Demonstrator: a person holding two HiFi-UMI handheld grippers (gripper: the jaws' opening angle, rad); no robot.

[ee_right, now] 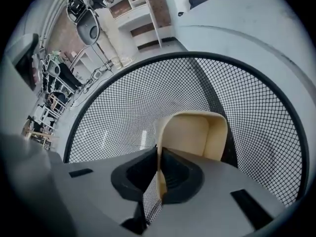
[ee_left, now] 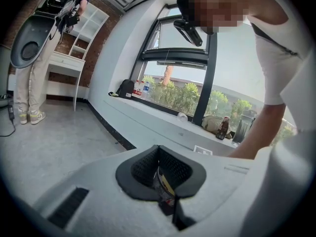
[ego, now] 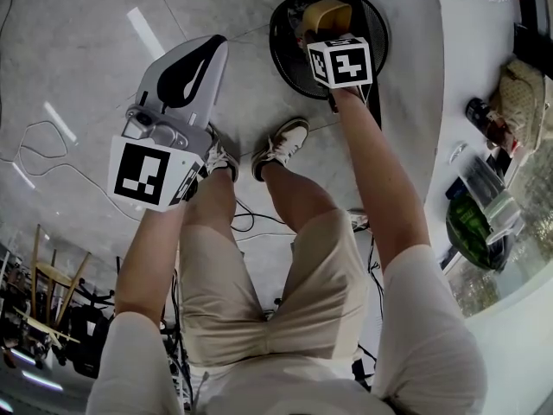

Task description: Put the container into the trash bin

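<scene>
- Jaws of the right gripper point(ee_right: 160, 169) stand almost together, pinching one thin wall of the tan container point(ee_right: 192, 135); the wall runs edge-on between the two dark pads.
- The rest of the container sticks out ahead of the tips, with its open side turned back toward the gripper.
- Straight ahead of these jaws is the black mesh bin point(ee_right: 113, 117), and its rim rings the container on every side in the right gripper view.
- In the head view the right gripper point(ego: 333, 37) points steeply down, with the container point(ego: 327, 11) beyond its marker cube point(ego: 340, 61), over the mouth of the bin point(ego: 281, 54). Whether the container has passed below the rim cannot be told.
- The container touches only the jaws and is clear of the mesh.
- The left gripper point(ee_left: 160, 168) has its pads pressed together on a thin dark scrap point(ee_left: 167, 194) with a yellow edge, which hangs down between them.
- Ahead of the left jaws are a white sill point(ee_left: 163, 113) and a window point(ee_left: 187, 83), with no task thing near their tips.
- In the head view the left gripper point(ego: 203, 54) is held to the left of the bin and well apart from it, above grey floor point(ego: 78, 67). Its marker cube point(ego: 151, 173) is nearest the camera.
</scene>
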